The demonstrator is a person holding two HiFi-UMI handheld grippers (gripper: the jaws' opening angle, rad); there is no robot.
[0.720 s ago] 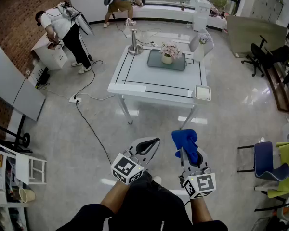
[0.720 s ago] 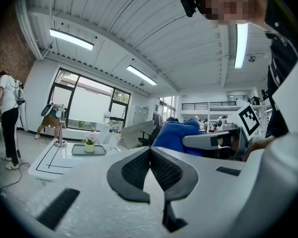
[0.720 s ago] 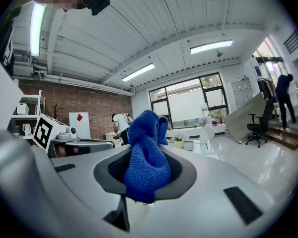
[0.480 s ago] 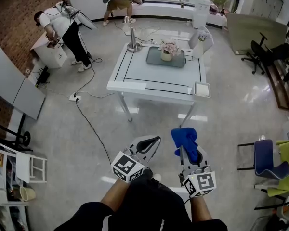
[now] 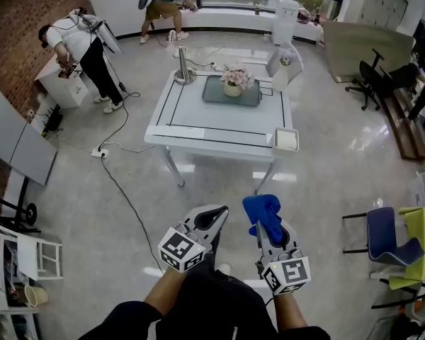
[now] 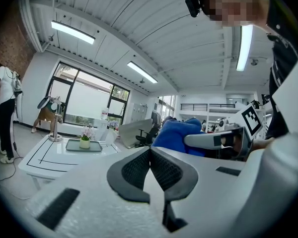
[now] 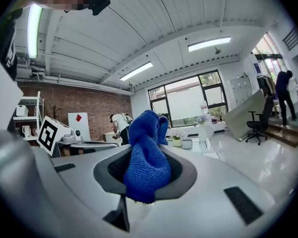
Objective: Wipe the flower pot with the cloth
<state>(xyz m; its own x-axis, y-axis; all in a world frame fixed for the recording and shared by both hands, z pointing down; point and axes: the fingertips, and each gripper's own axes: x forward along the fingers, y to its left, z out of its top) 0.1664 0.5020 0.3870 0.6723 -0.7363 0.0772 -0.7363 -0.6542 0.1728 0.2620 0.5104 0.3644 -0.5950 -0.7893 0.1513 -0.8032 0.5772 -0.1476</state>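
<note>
A small flower pot (image 5: 233, 88) with pale pink flowers stands on a grey tray (image 5: 231, 91) on the white table (image 5: 219, 122), far ahead of me. It also shows small in the left gripper view as the pot (image 6: 84, 143) and in the right gripper view as the pot (image 7: 177, 142). My right gripper (image 5: 262, 218) is shut on a blue cloth (image 5: 263, 212), which bunches up out of its jaws as the cloth (image 7: 146, 155). My left gripper (image 5: 211, 218) is shut with nothing in it (image 6: 150, 155). Both are held low in front of me, well short of the table.
A metal stand (image 5: 182, 66) and a white bag (image 5: 281, 62) are on the table's far side, a white box (image 5: 287, 139) at its near right corner. Cables (image 5: 120, 179) run over the floor at left. Two persons (image 5: 78, 44) work at the back. Chairs (image 5: 389, 236) stand at right.
The table has shifted left and sits a little nearer in the head view as I walk towards it. Both grippers keep their hold and their pose.
</note>
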